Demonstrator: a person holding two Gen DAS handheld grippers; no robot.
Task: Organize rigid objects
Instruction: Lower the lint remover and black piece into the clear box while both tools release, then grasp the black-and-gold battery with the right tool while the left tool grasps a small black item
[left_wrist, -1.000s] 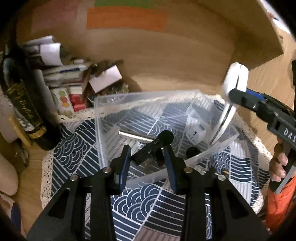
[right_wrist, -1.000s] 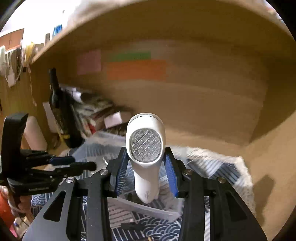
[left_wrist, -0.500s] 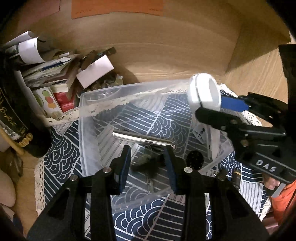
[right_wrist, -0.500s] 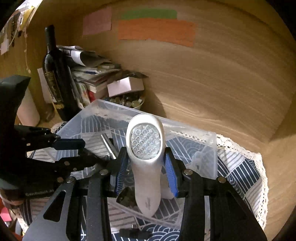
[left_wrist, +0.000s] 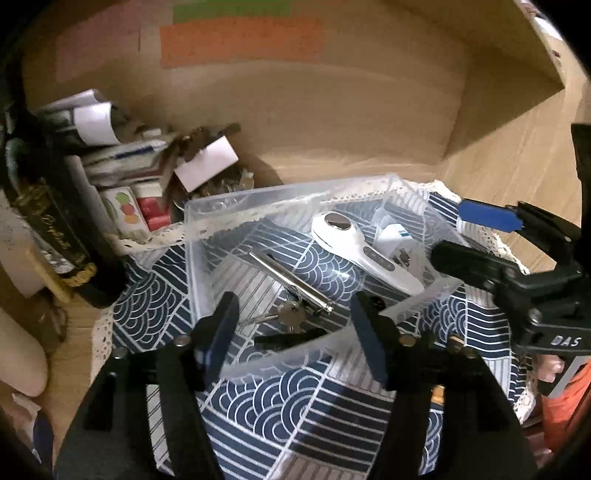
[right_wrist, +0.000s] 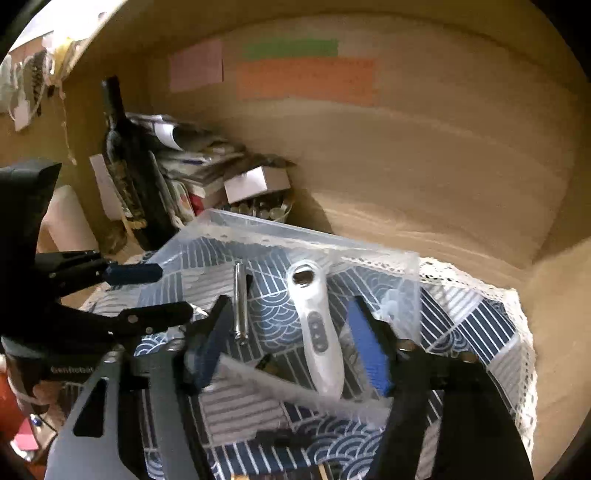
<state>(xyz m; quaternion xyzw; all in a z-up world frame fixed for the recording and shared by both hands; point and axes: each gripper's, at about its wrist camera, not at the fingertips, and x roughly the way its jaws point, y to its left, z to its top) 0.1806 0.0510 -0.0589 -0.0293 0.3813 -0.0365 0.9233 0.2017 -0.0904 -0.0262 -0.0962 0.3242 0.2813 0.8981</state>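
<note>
A clear plastic bin (left_wrist: 207, 221) (right_wrist: 369, 254) stands on a blue wave-patterned cloth. In it lie a white handheld device (left_wrist: 364, 251) (right_wrist: 317, 328), a silver metal rod (left_wrist: 291, 277) (right_wrist: 240, 302), keys (left_wrist: 288, 314), a black stick-shaped object (left_wrist: 291, 338) and a small white box (left_wrist: 393, 236). My left gripper (left_wrist: 299, 332) is open and empty over the bin's near wall. My right gripper (right_wrist: 291, 350) is open and empty, with the white device lying between and beyond its fingers; it also shows in the left wrist view (left_wrist: 476, 236).
A dark wine bottle (left_wrist: 48, 221) (right_wrist: 125, 177) stands at the left beside a pile of papers and small boxes (left_wrist: 140, 173). A jar of coins (right_wrist: 266, 210) sits behind the bin. Wooden walls close off the back and right. The cloth (left_wrist: 295, 406) has a lace edge.
My right gripper opened and let go of the white device, which now lies in the bin. My left gripper opened and released the black object into the bin, then drew back.
</note>
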